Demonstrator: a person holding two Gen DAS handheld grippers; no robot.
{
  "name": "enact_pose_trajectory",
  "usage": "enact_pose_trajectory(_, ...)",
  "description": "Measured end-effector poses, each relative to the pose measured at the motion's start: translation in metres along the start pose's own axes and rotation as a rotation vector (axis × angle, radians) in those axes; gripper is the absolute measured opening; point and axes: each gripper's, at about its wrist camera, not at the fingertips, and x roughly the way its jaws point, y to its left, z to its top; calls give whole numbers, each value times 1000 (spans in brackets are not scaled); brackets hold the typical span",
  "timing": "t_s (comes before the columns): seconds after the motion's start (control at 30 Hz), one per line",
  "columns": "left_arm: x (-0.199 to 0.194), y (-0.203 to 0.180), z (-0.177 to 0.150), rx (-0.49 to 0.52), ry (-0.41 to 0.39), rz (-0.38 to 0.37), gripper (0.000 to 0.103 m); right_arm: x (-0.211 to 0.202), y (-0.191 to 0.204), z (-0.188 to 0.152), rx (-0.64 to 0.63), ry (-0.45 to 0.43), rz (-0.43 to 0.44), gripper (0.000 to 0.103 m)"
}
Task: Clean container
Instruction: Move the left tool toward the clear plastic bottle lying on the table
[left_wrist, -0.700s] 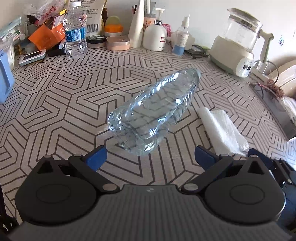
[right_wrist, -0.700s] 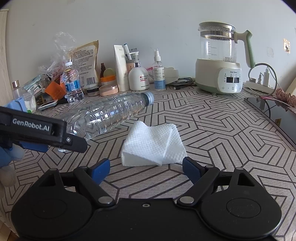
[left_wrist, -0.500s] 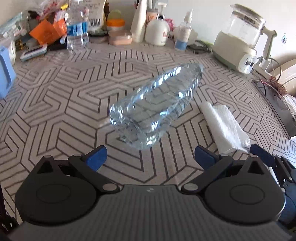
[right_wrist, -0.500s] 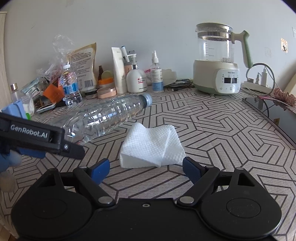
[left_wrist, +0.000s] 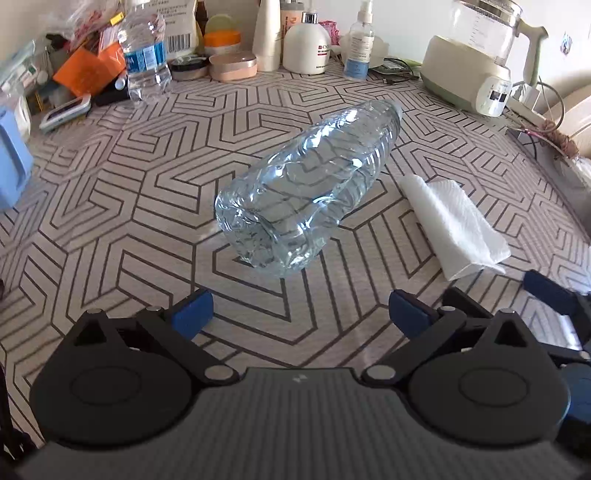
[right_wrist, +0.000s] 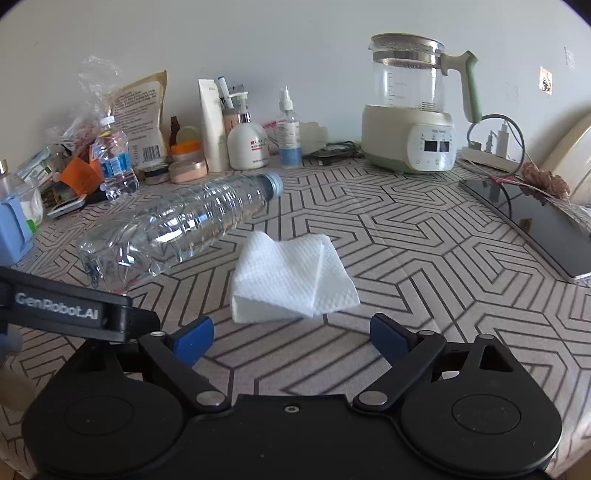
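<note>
A clear plastic bottle (left_wrist: 306, 192) with a grey cap lies on its side on the patterned tablecloth, its base towards me; the right wrist view shows the bottle (right_wrist: 173, 229) at left. Right of it lies a folded white paper towel (left_wrist: 450, 221), straight ahead in the right wrist view as the towel (right_wrist: 291, 277). My left gripper (left_wrist: 299, 314) is open, tilted down just short of the bottle's base, nothing between its blue pads. My right gripper (right_wrist: 291, 338) is open a little short of the towel. The left gripper's black body (right_wrist: 74, 314) shows at the right view's left edge.
Along the back wall stand a small water bottle (right_wrist: 114, 162), a white pump bottle (right_wrist: 247, 144), a spray bottle (right_wrist: 288, 136), jars and packets. A glass kettle (right_wrist: 410, 107) on its base stands back right, with a power strip and a dark flat panel (right_wrist: 535, 221) near the right edge.
The left wrist view has tipped back up slightly after dipping towards the table; the bottle and towel lie where they were. The right gripper has edged a little closer to the towel.
</note>
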Motion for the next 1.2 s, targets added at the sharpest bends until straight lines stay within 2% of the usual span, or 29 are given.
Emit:
enact_pose_trajectory(0.2, 0, -4, -5, 45, -21, 25, 103, -4, 3, -5, -20, 4, -34, 99)
enact_pose_trajectory(0.27, 0, -3, -7, 57, -33, 19, 103, -4, 1, -7, -22, 4, -42, 103)
enact_pose_trajectory(0.5, -2, -1, -15, 72, -73, -2, 103, -11, -6, -11, -32, 5, -51, 103)
enact_pose_trajectory(0.77, -9, 2, -24, 100, -72, -34, 103, -19, -13, -13, -83, 26, 21, 103)
enact_pose_trajectory(0.87, -14, 7, -21, 96, -35, -67, 103, -20, -15, -15, -71, 14, 21, 103)
enact_pose_trajectory(1.03, -21, 30, -20, -45, -23, -229, 103, -23, -11, -23, -64, -18, -1, 103)
enact_pose_trajectory(1.2, -29, 22, -20, 78, -50, -159, 102, -23, -12, -22, -66, -19, 6, 103)
